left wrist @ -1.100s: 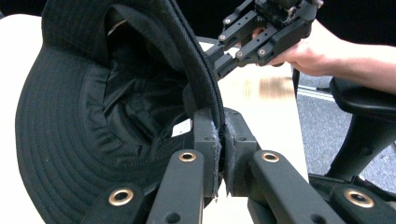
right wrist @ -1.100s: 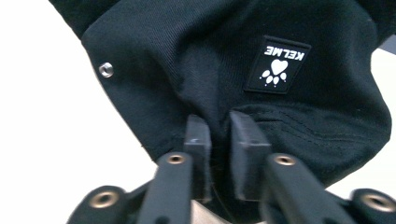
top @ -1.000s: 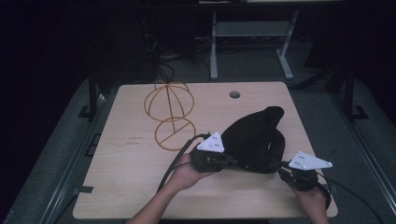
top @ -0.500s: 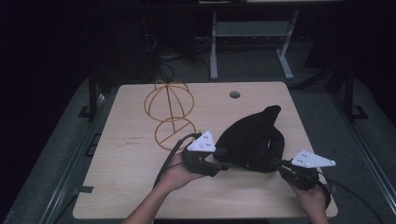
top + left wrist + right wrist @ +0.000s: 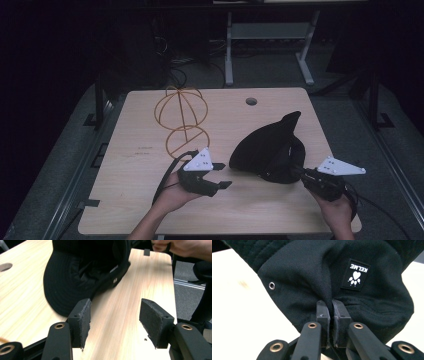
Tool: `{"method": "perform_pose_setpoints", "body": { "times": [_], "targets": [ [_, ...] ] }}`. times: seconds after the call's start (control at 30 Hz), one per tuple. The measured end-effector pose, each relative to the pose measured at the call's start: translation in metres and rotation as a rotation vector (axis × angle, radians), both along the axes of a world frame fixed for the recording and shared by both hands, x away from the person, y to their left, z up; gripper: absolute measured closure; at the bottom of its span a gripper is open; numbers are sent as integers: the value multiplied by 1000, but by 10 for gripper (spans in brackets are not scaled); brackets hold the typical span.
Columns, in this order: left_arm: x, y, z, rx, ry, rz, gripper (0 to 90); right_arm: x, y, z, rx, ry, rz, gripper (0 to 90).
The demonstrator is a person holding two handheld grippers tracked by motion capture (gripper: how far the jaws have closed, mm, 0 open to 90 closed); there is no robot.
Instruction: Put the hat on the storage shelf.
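Note:
A black cap lies on the wooden table, right of centre, its brim pointing to the far side. My right gripper is shut on the cap's near edge; in the right gripper view the pads pinch the black fabric just below a small KELME label. My left gripper sits left of the cap, open, with nothing between its pads. In the left gripper view the cap lies ahead and to the left, apart from the jaws.
A gold wire stand with a round cage top and ring base stands at the table's back left. A cable hole is near the far edge. Desk legs and cables lie on the floor beyond.
My left gripper has let go of the cap and drawn back to the left, now open. The right gripper stays shut on the cap's edge.

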State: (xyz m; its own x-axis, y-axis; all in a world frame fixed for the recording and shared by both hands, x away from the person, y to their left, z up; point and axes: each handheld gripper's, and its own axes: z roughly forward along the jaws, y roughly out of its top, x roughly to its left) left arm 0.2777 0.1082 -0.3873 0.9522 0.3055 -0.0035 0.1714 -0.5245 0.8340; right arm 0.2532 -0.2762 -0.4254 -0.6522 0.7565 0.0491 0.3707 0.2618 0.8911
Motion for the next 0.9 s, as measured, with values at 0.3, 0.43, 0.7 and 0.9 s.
{"method": "perform_pose_setpoints", "body": {
  "times": [0.3, 0.43, 0.7, 0.9],
  "targets": [
    [-3, 26, -16, -19, 19, 49, 415, 7, -6, 21, 41, -21, -14, 852],
    [-4, 34, -20, -22, 24, 65, 415, 10, -6, 27, 47, -24, -1, 860],
    [-6, 45, -26, 12, 19, 77, 413, 16, -5, 40, 48, -37, 7, 864],
    [-6, 54, -30, 17, 21, 95, 413, 19, -7, 52, 70, -52, 6, 867]
  ]
}}
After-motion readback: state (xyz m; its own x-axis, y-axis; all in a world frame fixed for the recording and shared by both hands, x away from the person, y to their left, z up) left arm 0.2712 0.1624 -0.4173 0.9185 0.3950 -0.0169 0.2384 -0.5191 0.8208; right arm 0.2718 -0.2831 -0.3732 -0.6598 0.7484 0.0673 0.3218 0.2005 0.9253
